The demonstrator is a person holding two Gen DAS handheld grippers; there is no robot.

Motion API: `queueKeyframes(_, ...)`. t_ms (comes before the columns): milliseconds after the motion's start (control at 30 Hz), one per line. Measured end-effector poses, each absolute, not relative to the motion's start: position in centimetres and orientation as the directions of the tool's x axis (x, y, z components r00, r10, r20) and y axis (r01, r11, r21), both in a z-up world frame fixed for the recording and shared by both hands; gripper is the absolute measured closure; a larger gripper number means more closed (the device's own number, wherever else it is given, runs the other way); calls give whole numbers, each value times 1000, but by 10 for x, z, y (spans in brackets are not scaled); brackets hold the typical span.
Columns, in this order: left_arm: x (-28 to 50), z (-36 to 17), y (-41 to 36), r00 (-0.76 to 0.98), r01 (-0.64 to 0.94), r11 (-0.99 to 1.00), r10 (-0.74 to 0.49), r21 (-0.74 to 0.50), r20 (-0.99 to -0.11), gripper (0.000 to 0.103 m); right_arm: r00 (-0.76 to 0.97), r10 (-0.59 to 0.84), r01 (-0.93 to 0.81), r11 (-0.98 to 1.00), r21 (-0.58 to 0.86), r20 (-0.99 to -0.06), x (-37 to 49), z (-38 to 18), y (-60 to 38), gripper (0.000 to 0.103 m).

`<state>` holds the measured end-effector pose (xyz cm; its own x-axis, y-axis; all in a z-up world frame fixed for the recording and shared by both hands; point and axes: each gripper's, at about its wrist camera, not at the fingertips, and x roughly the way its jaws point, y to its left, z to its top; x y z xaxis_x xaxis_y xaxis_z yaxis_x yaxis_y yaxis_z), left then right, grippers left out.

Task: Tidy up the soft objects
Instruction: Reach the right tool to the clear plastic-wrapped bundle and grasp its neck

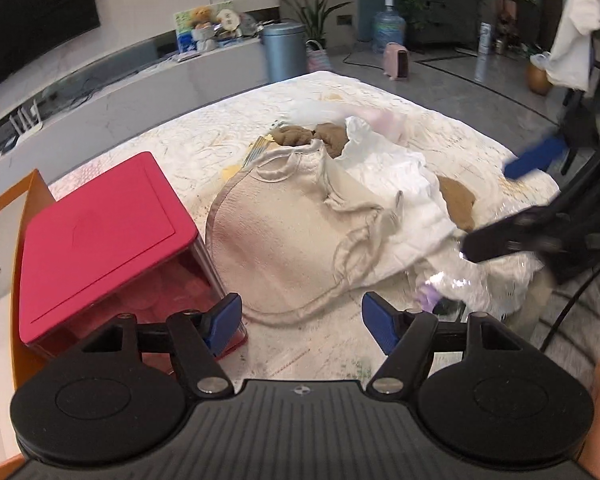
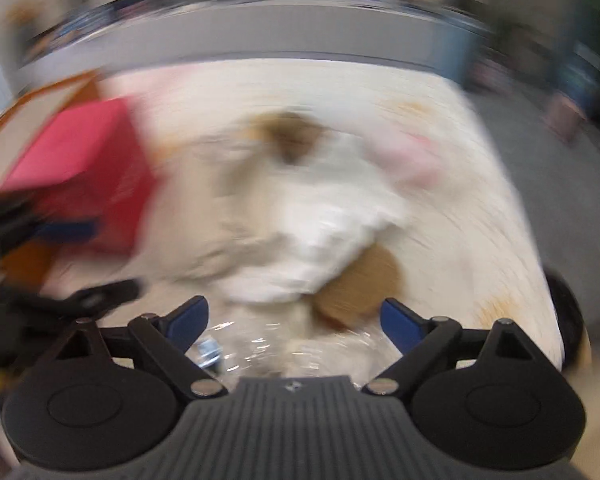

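A heap of soft things lies on a cream quilted surface (image 1: 172,148): a beige cloth bag (image 1: 284,232) with a drawstring, a white crumpled garment (image 1: 396,184), brown plush pieces (image 1: 296,134) and a brown pad (image 1: 458,202). My left gripper (image 1: 302,322) hovers open just before the bag's near edge, nothing between its blue pads. My right gripper (image 2: 294,322) is open above the heap's near side, over crinkly clear plastic (image 2: 268,344) and beside the brown pad (image 2: 360,284); that view is badly blurred. The right gripper also shows in the left wrist view, one blue fingertip (image 1: 534,158) raised.
A red lidded box (image 1: 100,240) stands left of the heap on the quilt, with an orange-edged board (image 1: 24,216) behind it. Farther off are a low white cabinet (image 1: 204,68), a blue bin (image 1: 284,48), a water jug (image 1: 388,28) and a chair with white cloth (image 1: 576,36).
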<state>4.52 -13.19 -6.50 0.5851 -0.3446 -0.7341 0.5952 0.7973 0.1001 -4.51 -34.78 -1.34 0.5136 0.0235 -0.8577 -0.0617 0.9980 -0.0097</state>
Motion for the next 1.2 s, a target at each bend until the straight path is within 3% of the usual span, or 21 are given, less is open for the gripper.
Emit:
queueKeyframes(67,45,-66,-128,586,588,803,-341,96,-735,21,489,3,-238,962,-130,-872,-48,-4,-335,6)
queueKeyframes(167,49,-66,-124,569,583,809,-347,68,-746,21,472,-117,-465,809,-359,-874,-59,-7,-316,7)
queueKeyframes(233,49,-65,-122,565,584,810,-357,55,-744,21,455,-149,-558,721,-412,-878,-64,-13,-313,8)
queueKeyframes(333,49,-65,-121,570,581,812,-357,55,-740,21,357,-160,-580,735,-352,-920,-52,-24,-321,14)
queueKeyframes(633,50,-70,-113,562,551,834,-336,39,-755,21,310,-200,-625,693,-358,-929,-29,-82,-314,17)
queueKeyframes(667,50,-70,-112,564,547,836,-334,39,-755,21,302,-195,-625,699,-348,-933,-27,-86,-313,21)
queueKeyframes(700,51,-70,-111,565,543,839,-332,38,-756,21,289,-189,-618,712,-333,-939,-25,-88,-314,35)
queueKeyframes(833,53,-70,-109,557,537,843,-333,24,-761,21,317,-186,-598,722,-348,-930,-28,-84,-313,48)
queueKeyframes(1200,49,-64,-104,565,520,854,-333,12,-754,21,286,-163,-559,772,-303,-944,-48,-59,-311,48)
